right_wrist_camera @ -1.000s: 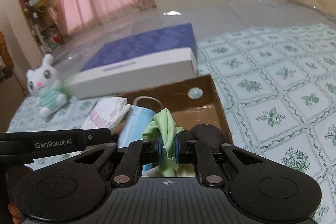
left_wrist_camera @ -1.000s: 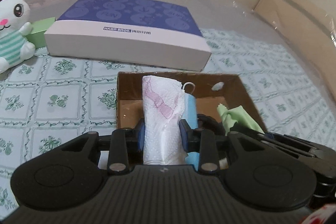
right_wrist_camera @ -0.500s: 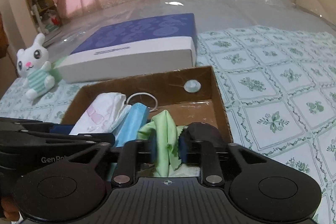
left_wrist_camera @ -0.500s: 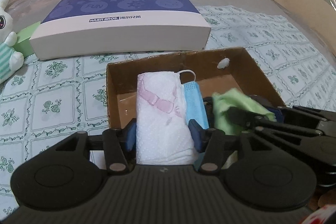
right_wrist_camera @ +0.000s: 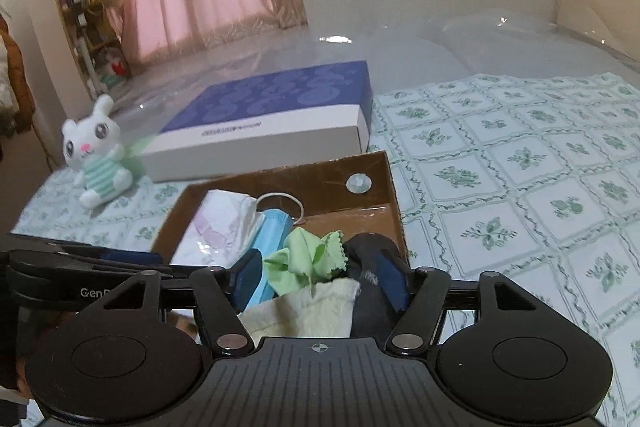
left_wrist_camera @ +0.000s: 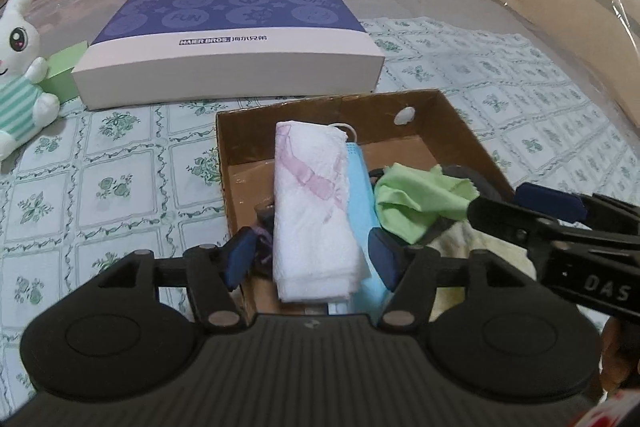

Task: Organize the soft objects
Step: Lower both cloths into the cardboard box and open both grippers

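A brown cardboard box (left_wrist_camera: 460, 123) (right_wrist_camera: 394, 187) holds a folded white towel with pink print (left_wrist_camera: 312, 207) (right_wrist_camera: 220, 227), a blue face mask (left_wrist_camera: 360, 187) (right_wrist_camera: 274, 231), a green cloth (left_wrist_camera: 420, 203) (right_wrist_camera: 308, 259), a dark sock (right_wrist_camera: 372, 267) and a pale yellow cloth (right_wrist_camera: 312, 311). My left gripper (left_wrist_camera: 314, 257) is open, its jaws either side of the towel's near end. My right gripper (right_wrist_camera: 322, 281) is open over the green cloth and sock; it shows at the right of the left wrist view.
A blue and white flat box (left_wrist_camera: 228, 39) (right_wrist_camera: 280, 123) lies behind the cardboard box. A white plush bunny (left_wrist_camera: 18, 75) (right_wrist_camera: 96, 155) sits at the left beside a small green box (left_wrist_camera: 64, 71). A floral cloth (right_wrist_camera: 520, 187) covers the surface.
Both grippers have opened: the left let go of the white towel, the right let go of the green cloth. Both items now lie in the box, and the grippers drew back a little.
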Tool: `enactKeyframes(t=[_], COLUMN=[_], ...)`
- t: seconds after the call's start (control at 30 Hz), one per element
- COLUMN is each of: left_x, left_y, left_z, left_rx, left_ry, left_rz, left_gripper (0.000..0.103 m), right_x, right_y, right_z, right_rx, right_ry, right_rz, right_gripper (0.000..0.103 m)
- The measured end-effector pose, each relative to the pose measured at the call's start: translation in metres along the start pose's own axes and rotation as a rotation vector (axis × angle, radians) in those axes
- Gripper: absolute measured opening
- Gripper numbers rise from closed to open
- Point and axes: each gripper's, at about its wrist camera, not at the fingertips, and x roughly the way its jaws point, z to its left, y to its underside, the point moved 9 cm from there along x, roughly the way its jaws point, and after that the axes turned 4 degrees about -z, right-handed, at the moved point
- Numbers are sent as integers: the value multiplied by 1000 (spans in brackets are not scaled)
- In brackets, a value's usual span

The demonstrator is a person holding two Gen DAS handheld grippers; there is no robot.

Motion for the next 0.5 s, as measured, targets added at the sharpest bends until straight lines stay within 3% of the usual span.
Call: enactKeyframes(t=[0.5], left_x=[-119], left_y=[33], left_z=[-17], left_rx=[20], left_ry=[40], left_rz=[-111], left_gripper=[63], right_x=[-104], right_y=[17], right_z=[29], right_rx=[67], right_ry=[-69], right_rz=[-86], right_gripper=[72])
